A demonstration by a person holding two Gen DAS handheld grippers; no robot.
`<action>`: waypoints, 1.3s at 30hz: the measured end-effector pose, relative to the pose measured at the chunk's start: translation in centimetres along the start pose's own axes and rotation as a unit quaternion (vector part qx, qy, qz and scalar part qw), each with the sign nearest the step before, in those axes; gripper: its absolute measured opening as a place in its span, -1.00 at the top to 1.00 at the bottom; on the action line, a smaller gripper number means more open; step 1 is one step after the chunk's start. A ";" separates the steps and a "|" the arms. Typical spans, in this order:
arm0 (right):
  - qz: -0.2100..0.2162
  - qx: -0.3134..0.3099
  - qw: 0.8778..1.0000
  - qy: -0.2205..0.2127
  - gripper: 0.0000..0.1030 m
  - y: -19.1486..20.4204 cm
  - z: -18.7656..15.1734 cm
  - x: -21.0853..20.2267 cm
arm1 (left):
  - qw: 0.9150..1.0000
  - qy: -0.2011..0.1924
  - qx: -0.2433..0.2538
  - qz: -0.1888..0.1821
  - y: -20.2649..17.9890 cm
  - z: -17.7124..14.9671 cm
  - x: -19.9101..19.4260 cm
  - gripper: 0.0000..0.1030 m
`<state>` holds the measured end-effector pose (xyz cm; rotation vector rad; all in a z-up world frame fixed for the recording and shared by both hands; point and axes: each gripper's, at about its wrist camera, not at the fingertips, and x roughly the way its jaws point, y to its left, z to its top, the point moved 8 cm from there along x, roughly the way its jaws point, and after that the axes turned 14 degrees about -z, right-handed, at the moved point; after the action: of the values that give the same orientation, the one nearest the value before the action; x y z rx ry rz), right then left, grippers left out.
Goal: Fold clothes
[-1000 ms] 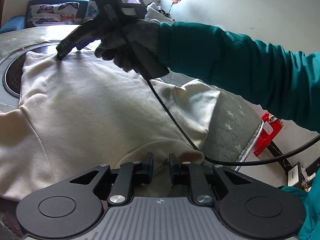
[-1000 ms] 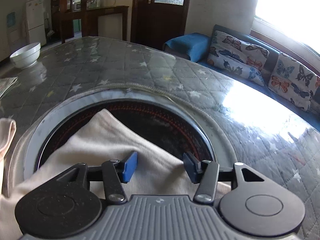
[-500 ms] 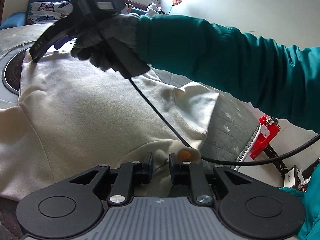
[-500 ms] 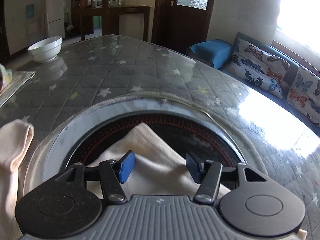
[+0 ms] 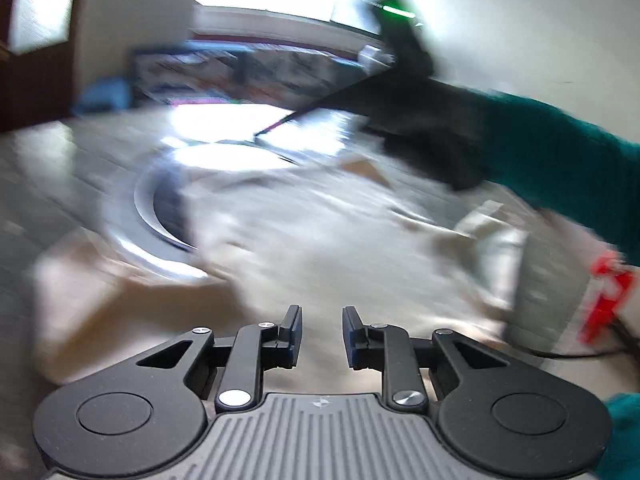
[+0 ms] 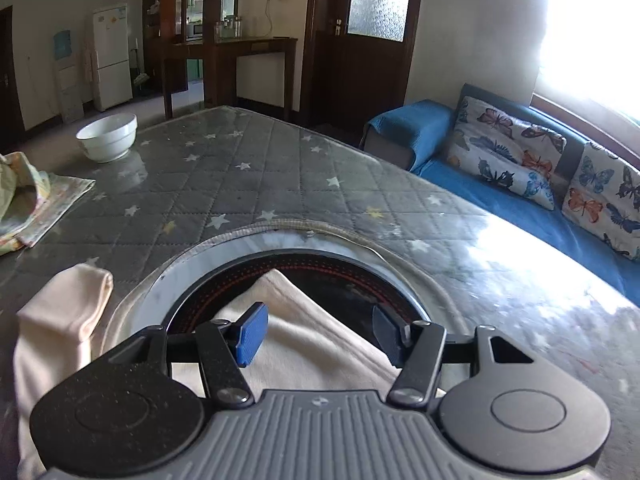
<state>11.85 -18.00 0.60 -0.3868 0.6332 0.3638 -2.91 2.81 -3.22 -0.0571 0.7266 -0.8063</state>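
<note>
My left gripper [image 5: 320, 334] is narrowly parted and empty; my right gripper [image 6: 318, 334] gapes wide over the cream sweatshirt's [image 6: 304, 344] corner at 12 o'clock. Risk: the corner slips on the glossy cooktop [image 6: 332, 268].

Left claw [image 5: 321, 334] parted slightly; right claw [image 6: 317, 332] spread wide.

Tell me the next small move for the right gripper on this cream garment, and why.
Probably ease the right gripper down and close its jaws on the cream garment. The jaws stand open, with the garment's pointed corner lying between them over the dark round inset, apparently not yet gripped. The left gripper view is too blurred to guide.
</note>
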 end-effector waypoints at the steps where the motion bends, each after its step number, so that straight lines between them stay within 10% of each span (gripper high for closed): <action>1: -0.001 -0.001 1.000 -0.002 -0.16 -0.3 -0.2 -0.8 | 0.999 -0.006 0.008 0.035 1.0 0.4 -0.2 0.45; 7: -0.005 -0.010 1.000 -0.009 -0.16 -1.7 -1.8 -5.4 | 0.986 -0.006 0.036 0.162 6.1 1.2 0.1 0.40; 16: -0.011 -0.019 1.000 0.001 -0.18 -2.0 -5.7 -9.6 | 0.980 0.009 0.039 0.197 9.5 0.2 0.7 0.30; 23: -0.014 -0.020 1.000 0.012 -0.18 -1.8 -8.8 -12.1 | 0.980 -0.044 -0.022 0.195 11.8 0.3 -1.9 0.88; 31: -0.013 -0.006 1.000 0.027 -0.18 -1.5 -11.5 -13.4 | 0.945 -0.136 -0.135 0.267 17.3 -0.5 -9.9 0.90; 39: -0.006 -0.008 0.999 0.042 -0.18 -0.1 -13.2 -13.4 | 0.927 -0.104 -0.193 0.304 20.1 -4.4 -11.3 0.88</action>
<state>-4.66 -26.80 -0.72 -0.4218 0.7101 0.3432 1.98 25.56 -6.36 -0.2552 0.6398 -0.0524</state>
